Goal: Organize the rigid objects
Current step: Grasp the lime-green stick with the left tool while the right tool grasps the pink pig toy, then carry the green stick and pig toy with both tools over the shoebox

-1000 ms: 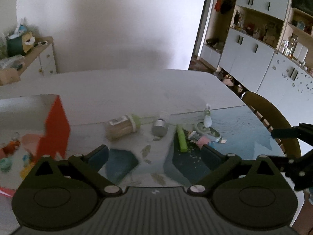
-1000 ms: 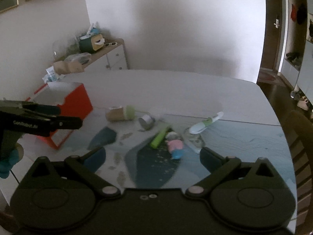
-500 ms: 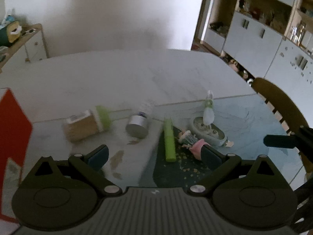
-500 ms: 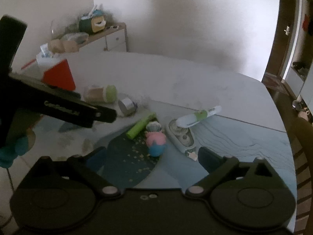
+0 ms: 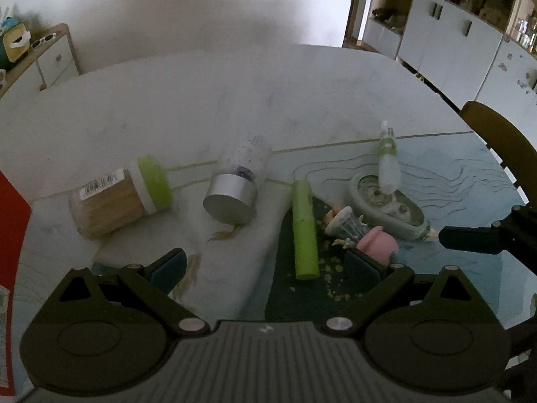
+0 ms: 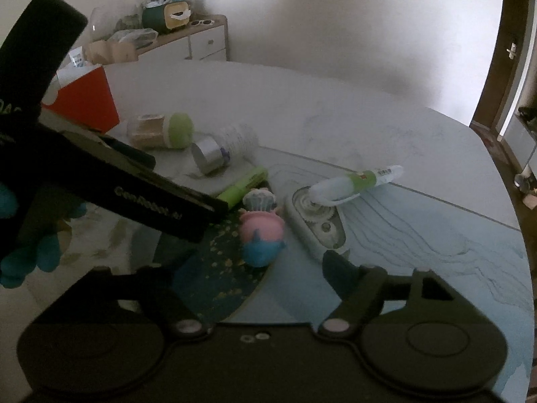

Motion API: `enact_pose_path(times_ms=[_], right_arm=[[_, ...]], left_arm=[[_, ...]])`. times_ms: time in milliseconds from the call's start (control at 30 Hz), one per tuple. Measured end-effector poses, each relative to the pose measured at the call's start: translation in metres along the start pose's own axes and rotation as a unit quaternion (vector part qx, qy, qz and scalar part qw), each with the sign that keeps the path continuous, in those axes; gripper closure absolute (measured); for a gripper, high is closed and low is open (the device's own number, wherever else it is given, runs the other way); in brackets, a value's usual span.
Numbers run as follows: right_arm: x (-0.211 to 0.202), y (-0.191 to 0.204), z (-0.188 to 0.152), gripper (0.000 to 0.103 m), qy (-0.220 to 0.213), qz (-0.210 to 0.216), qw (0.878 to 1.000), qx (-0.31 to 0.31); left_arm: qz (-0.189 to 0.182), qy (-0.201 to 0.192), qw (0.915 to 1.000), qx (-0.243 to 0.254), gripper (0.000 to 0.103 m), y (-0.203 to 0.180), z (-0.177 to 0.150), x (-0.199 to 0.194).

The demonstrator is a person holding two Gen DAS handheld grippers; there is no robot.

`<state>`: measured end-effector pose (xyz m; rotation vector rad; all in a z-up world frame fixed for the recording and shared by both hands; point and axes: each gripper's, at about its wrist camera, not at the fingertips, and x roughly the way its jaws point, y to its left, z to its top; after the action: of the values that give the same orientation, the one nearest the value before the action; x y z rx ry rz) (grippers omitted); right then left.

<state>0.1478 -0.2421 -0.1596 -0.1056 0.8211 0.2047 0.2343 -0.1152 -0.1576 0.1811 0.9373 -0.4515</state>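
Observation:
Several small objects lie on the table. A toothpick jar with a green lid (image 5: 120, 198) (image 6: 161, 131) lies on its side. Beside it lie a clear bottle with a silver cap (image 5: 235, 188) (image 6: 218, 149), a green stick (image 5: 304, 231) (image 6: 243, 184), a pink and blue pig toy (image 5: 367, 238) (image 6: 261, 231), a grey correction-tape case (image 5: 389, 205) (image 6: 315, 221) and a white and green pen (image 5: 387, 164) (image 6: 355, 181) resting on it. My left gripper (image 5: 268, 262) is open just before the green stick. My right gripper (image 6: 251, 268) is open just before the pig toy.
A red box (image 6: 84, 100) stands on the table at the left. A blue patterned mat (image 6: 419, 235) covers the near table. A wooden chair (image 5: 500, 141) stands at the right edge. A sideboard (image 6: 188, 37) and cupboards (image 5: 453, 43) stand beyond.
Both grippers have moved forward and lower toward the cluster of objects, which now looks larger. The left gripper has swung right, away from the red box. Both stay open.

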Motion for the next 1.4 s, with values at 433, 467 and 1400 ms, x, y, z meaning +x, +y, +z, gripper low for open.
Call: enact_pose_path(times_ms=[433,467,1400], right_arm=[[0.018,-0.003,0.006,0.046,0.004,0.003,1.000,-0.008],[0.019,-0.003,0.006,0.046,0.004,0.003,1.000,-0.009],[0.020,-0.001,0.012,0.069,0.026,0.001,1.000,0.016]], left_arm=[[0.000,-0.002,0.9997,0.025,0.027,-0.009,0.004,0.007],[-0.002,-0.001,0.9997,0.026,0.030,-0.010,0.004,0.007],[-0.038,0.017,0.9982,0.042,0.087,-0.023,0.018,0.015]])
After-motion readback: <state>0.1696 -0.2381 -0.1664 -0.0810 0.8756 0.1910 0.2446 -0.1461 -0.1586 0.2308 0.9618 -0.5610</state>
